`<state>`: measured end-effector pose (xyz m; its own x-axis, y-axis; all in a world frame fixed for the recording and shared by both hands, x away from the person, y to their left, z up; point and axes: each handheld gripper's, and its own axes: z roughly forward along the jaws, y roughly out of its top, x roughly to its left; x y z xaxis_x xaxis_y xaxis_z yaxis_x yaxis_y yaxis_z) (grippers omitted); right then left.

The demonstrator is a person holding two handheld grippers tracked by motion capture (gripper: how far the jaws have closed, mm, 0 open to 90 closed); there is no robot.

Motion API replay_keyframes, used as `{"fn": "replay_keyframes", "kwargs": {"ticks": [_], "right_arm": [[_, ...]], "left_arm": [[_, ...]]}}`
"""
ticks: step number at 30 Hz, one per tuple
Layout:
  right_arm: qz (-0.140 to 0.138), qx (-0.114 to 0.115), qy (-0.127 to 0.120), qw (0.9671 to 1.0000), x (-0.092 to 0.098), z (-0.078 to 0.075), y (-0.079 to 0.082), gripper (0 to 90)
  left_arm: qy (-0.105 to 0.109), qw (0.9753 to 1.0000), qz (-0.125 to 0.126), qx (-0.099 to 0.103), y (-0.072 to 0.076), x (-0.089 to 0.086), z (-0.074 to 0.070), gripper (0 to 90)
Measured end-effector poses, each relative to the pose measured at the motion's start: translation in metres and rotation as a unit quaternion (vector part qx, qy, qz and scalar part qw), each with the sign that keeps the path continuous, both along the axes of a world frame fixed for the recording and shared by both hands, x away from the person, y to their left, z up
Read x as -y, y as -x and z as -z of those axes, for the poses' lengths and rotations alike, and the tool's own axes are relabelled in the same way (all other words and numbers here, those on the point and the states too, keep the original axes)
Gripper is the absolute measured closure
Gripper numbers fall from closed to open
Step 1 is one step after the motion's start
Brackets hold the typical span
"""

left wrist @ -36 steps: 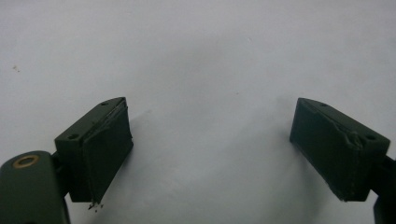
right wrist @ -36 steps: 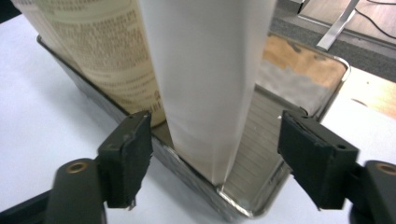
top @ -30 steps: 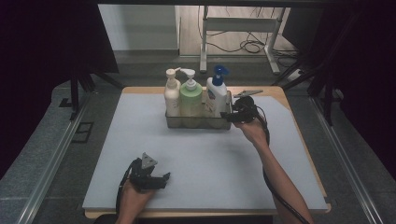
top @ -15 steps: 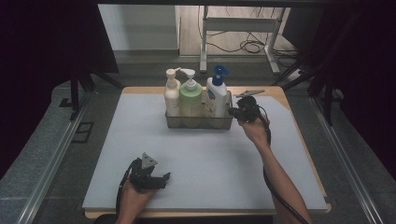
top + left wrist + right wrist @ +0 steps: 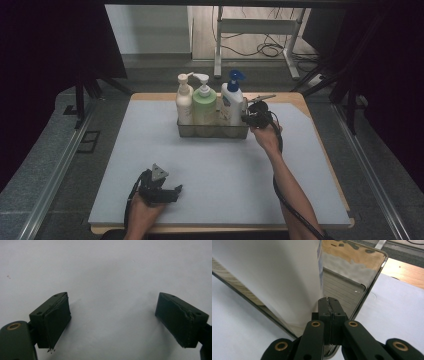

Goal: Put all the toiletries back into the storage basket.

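A clear tray (image 5: pixel 212 131) at the far middle of the mat holds three pump bottles: a cream one (image 5: pixel 184 102), a green one (image 5: pixel 204 106) and a white one with a blue pump (image 5: pixel 232 102). My right gripper (image 5: pixel 248 119) is at the tray's right end. In the right gripper view its jaws (image 5: pixel 329 301) are pressed together against the shiny end wall (image 5: pixel 352 270), beside the white bottle (image 5: pixel 274 272). I cannot tell whether the wall is pinched. My left gripper (image 5: pixel 175 191) rests near the front edge, open (image 5: pixel 112 320), over bare mat.
A pale grey mat (image 5: pixel 220 175) covers the wooden table (image 5: pixel 300 100), whose edge shows at the far right. Metal rails (image 5: pixel 60 165) run along both sides, and a frame with cables (image 5: pixel 260 35) stands on the floor beyond.
The right gripper has edged slightly left toward the tray's end. The left gripper has stayed in place.
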<state>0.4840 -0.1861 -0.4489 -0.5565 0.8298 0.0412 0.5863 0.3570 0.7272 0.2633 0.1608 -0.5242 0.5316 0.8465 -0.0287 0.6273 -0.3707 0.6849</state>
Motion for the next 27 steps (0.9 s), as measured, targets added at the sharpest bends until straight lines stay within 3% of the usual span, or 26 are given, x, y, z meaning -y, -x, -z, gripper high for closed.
{"fn": "replay_keyframes", "kwargs": {"ticks": [27], "right_arm": [[-0.002, -0.017, 0.006, 0.9998, -0.013, 0.009, -0.007, 85.7]], "left_arm": [[0.000, 1.0000, 0.000, 0.000, 0.000, 0.000, 0.000, 12.1]]}}
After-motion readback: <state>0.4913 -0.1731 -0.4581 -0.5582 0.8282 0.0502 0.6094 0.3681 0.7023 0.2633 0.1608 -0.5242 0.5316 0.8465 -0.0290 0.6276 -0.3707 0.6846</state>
